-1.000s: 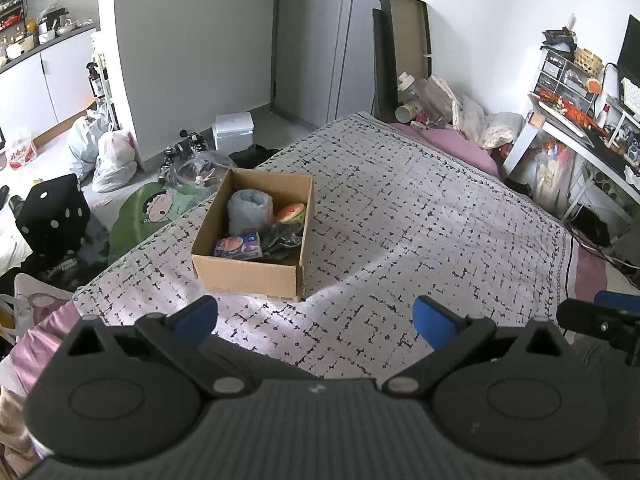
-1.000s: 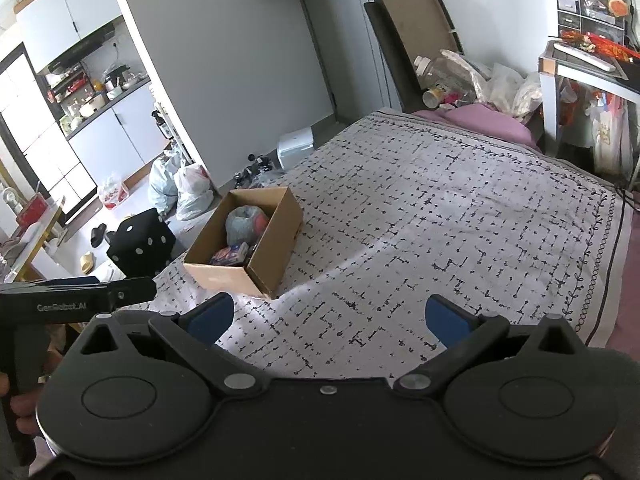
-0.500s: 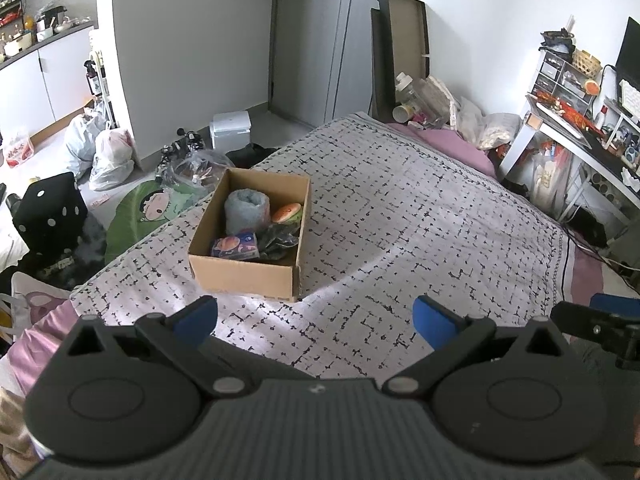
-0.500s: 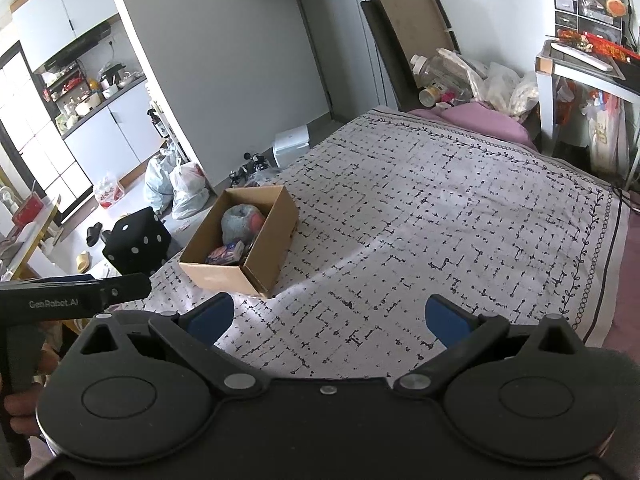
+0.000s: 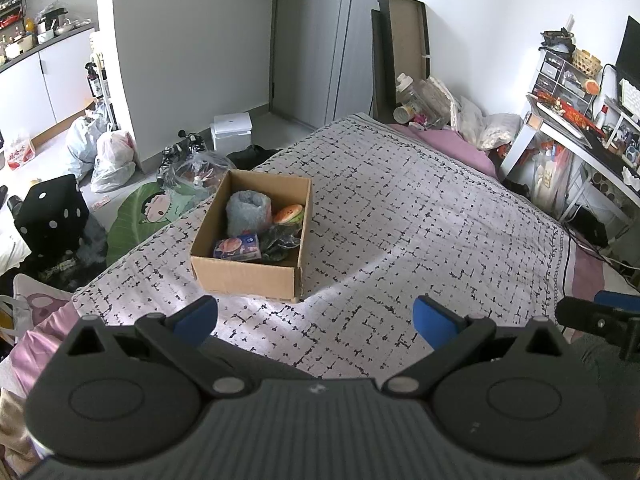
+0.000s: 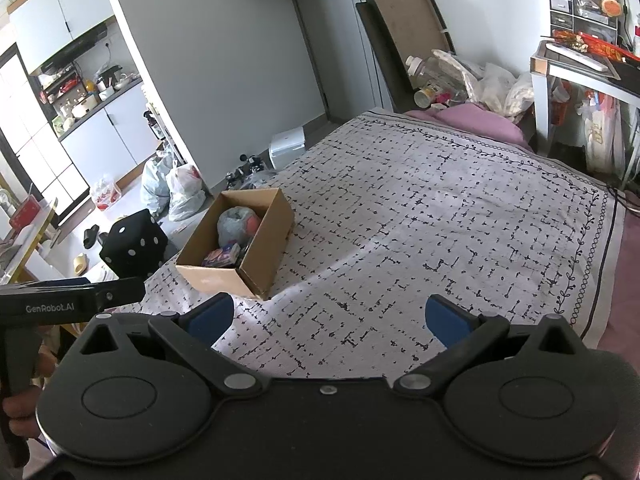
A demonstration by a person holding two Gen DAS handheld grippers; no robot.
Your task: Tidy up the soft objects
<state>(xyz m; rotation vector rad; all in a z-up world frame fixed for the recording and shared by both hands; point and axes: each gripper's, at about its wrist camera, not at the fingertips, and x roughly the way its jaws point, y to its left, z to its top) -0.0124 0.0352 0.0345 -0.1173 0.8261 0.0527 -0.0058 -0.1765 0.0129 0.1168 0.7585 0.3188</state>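
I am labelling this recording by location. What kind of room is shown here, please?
Most likely a small studio flat's bedroom. A bed with a patterned cover fills the middle, a cluttered desk stands beside it, and kitchen cabinets show through the opening. A cardboard box sits on the bed.

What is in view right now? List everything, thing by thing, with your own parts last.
cardboard box: 1, brown, open, on the bed near its left edge
grey plush: 1, grey, inside the box at the far end
round soft toy: 1, orange and green, inside the box by the right wall
packet: 1, blue and pink, inside the box at the near end
dark crumpled item: 1, black, inside the box beside the packet
bedspread: 1, white with black marks, covering the bed
dice cushion: 1, black with white dots, on the floor left of the bed
white bags: 2, white, on the floor by the wall
desk: 1, white, cluttered, right of the bed
left gripper: 1, black with blue fingers, open, empty
right gripper: 1, black with blue fingers, open, empty
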